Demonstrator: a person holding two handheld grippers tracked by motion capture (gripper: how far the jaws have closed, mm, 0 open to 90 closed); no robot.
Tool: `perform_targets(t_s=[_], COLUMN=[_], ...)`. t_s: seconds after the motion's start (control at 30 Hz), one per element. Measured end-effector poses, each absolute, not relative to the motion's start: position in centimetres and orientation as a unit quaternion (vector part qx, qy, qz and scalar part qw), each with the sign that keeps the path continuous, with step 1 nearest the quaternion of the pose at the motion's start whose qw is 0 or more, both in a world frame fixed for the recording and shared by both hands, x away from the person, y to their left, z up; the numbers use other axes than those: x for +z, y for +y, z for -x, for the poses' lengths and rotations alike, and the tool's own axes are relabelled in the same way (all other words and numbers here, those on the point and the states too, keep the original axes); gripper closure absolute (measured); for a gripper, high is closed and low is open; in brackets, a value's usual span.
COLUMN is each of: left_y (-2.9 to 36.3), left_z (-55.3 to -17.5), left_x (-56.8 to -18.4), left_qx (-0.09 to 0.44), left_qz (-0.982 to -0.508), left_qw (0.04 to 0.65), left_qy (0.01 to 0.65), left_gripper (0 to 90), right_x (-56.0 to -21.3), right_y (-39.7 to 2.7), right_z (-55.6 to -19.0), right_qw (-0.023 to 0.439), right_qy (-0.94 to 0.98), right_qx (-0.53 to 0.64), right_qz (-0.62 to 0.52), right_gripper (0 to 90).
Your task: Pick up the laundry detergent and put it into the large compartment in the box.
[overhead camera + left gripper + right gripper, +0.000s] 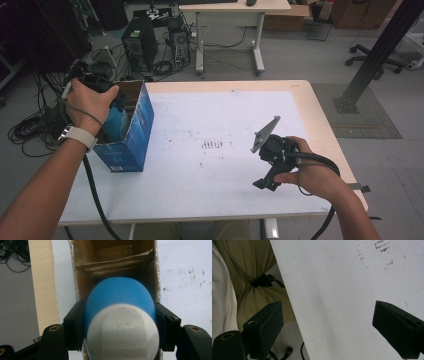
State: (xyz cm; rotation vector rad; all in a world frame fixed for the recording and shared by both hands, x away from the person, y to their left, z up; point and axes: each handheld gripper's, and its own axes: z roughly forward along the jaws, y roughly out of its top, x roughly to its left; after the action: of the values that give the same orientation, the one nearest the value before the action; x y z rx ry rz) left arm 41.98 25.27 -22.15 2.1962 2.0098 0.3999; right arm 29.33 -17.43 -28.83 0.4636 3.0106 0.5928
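Left gripper clamps blue-white bottle over open blue box, frame left; right gripper jaws wide apart, empty.

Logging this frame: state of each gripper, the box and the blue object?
left gripper: shut on blue object, over the box
right gripper: open, holding nothing, above table
blue object: held between jaws, white end toward camera
cardboard box: open-topped, upright on table

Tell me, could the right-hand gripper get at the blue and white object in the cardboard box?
Probably not as things stand: the blue and white object is clamped in the left gripper over the blue cardboard box, while the right gripper, jaws open, is across the table.
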Motion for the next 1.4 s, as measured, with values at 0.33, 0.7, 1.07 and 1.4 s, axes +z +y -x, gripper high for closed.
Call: perform_targets(t_s=[0.33, 0.7, 1.07, 1.4], left_y=[25.2, 25.3, 25.6, 25.7], left_z=[-42.1, -42.2, -42.3, -42.3], left_x=[-23.7, -25.3, -26.4, -27.4], left_qx=[0.134, 0.131, 0.129, 0.122], left_qz=[-0.732, -0.734, -0.733, -0.734], left_qw=[0.067, 0.060, 0.057, 0.058], left_qy=[0.664, 0.664, 0.666, 0.666], left_gripper=[37.4, 37.4, 37.3, 37.3], right_x=[-29.1, -29.1, -29.2, -29.3], right_y=[-17.6, -17.7, -17.7, -17.7], right_z=[-29.3, -29.3, -29.4, -29.5], right_qw=[0.017, 0.016, 0.015, 0.014], right_qy=[0.969, 0.969, 0.969, 0.969], right_qx=[0.191, 0.191, 0.191, 0.190], right_qz=[-0.153, -0.154, -0.155, -0.155], right_gripper=[10.2, 10.1, 10.2, 10.1])
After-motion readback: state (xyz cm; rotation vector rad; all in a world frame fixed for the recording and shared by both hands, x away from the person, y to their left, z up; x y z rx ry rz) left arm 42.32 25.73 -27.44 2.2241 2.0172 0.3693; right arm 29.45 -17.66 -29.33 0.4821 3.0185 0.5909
